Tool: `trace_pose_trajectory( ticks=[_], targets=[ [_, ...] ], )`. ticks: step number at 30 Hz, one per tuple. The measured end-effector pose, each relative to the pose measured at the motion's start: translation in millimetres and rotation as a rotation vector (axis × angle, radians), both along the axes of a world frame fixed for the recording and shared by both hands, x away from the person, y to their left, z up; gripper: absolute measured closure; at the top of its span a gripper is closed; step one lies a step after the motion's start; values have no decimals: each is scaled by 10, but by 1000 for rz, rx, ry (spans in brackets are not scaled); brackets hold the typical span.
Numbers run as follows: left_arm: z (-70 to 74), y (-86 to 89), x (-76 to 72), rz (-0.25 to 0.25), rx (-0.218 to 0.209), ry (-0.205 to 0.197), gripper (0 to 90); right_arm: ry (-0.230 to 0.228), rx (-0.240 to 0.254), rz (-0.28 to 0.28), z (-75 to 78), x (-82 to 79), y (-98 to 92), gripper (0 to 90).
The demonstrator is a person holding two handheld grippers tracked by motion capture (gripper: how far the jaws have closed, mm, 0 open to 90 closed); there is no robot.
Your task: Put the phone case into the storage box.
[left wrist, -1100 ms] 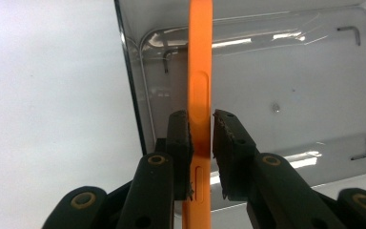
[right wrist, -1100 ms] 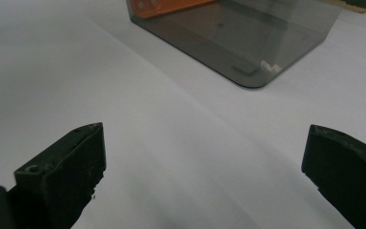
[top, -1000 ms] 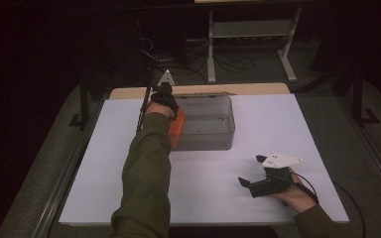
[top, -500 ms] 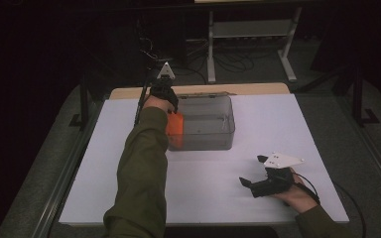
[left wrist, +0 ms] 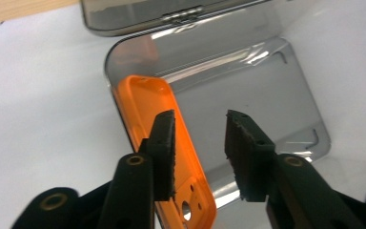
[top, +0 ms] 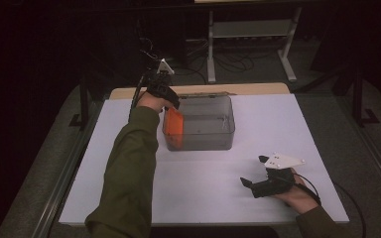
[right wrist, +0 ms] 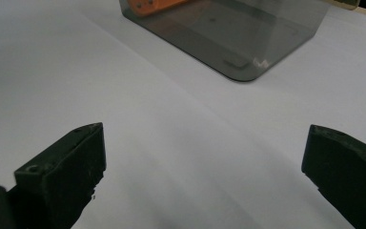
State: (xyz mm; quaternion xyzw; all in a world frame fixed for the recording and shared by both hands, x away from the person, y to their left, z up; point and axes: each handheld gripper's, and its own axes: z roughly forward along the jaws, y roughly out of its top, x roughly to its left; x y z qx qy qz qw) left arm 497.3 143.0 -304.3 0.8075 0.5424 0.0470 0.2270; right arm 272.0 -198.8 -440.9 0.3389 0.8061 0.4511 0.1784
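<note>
A flat orange plastic piece [top: 172,128] [left wrist: 145,102] stands on edge inside a clear grey box [top: 213,144] [left wrist: 267,71], leaning against its left wall. My left gripper [top: 161,91] [left wrist: 198,119] hovers just above that end of the box and points down into it. Its jaws have just been opening and stand apart. The orange piece lies below the left jaw, and no pad presses on it. My right gripper [top: 253,170] [right wrist: 202,138] rests on the white table at the front right, wide open, with nothing between its jaws. It faces the box [right wrist: 248,43].
A grey lid [left wrist: 171,14] lies just behind the box. A wooden board [top: 258,89] runs along the table's far edge. The white table top [top: 278,124] spreads around the box. Dark floor, cables and a metal rack [top: 250,29] lie beyond it.
My left gripper has risen a little above the box's left end and its jaws have parted off the orange piece, which stays leaning in the box. The right hand has kept still.
</note>
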Motion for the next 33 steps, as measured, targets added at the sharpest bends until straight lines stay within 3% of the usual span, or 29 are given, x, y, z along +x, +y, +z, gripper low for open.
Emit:
trace_pose_trajectory(
  ticks=[13, 17, 33],
  targets=[
    [10, 46, -65, -158, -90, -79, 467, -6, -11, 3, 6, -16, 16, 5],
    [-11, 89, -103, -208, -124, -122, 408, -5, -9, 2, 6, -13, 19, 5],
    [-67, 353, -343, -300, -170, -222, 168, -9, -35, -2, -11, 3, 38, 5]
  ],
)
